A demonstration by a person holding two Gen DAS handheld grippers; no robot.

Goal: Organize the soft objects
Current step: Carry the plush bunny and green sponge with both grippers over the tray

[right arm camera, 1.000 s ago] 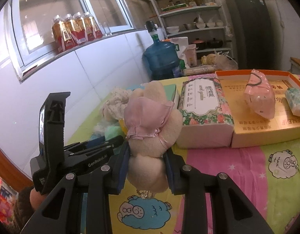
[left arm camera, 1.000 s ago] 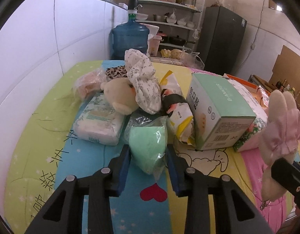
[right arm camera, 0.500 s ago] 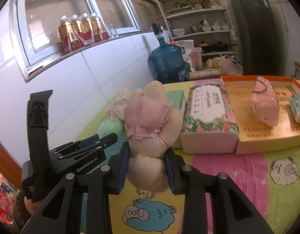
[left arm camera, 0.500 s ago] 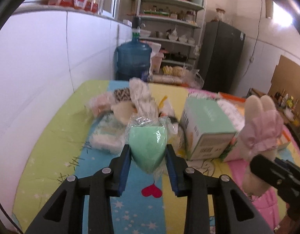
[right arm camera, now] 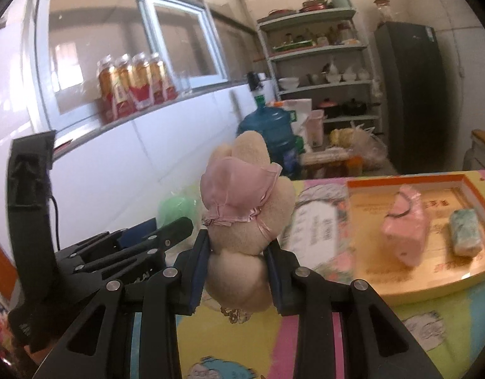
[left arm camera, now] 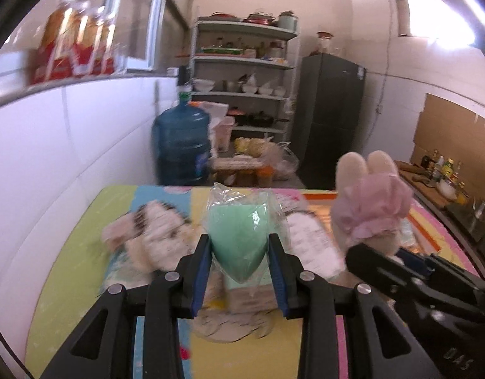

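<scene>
Both hands loaded, up off the table. Left gripper [left arm camera: 239, 249] jaws clamped on the green sponge [left arm camera: 237, 240], still in its clear wrapper, pinched at the narrow end w/ the crinkly top sticking up. Right gripper [right arm camera: 236, 268] jaws squeezed on the plush bunny [right arm camera: 242, 221] at its waist, pink bonnet uppermost. Orange tray [right arm camera: 476, 189] far right already holds a pink pouch [right arm camera: 406, 233] & a small pack [right arm camera: 464, 232], prob. the drop spot. Rest of the pile [left arm camera: 147, 237] sits blurred, left of the sponge.

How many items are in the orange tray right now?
2. A pink pouch lies mid-tray, and a green-patterned pack sits to its right near the tray wall. The near rim may hide more.
</scene>
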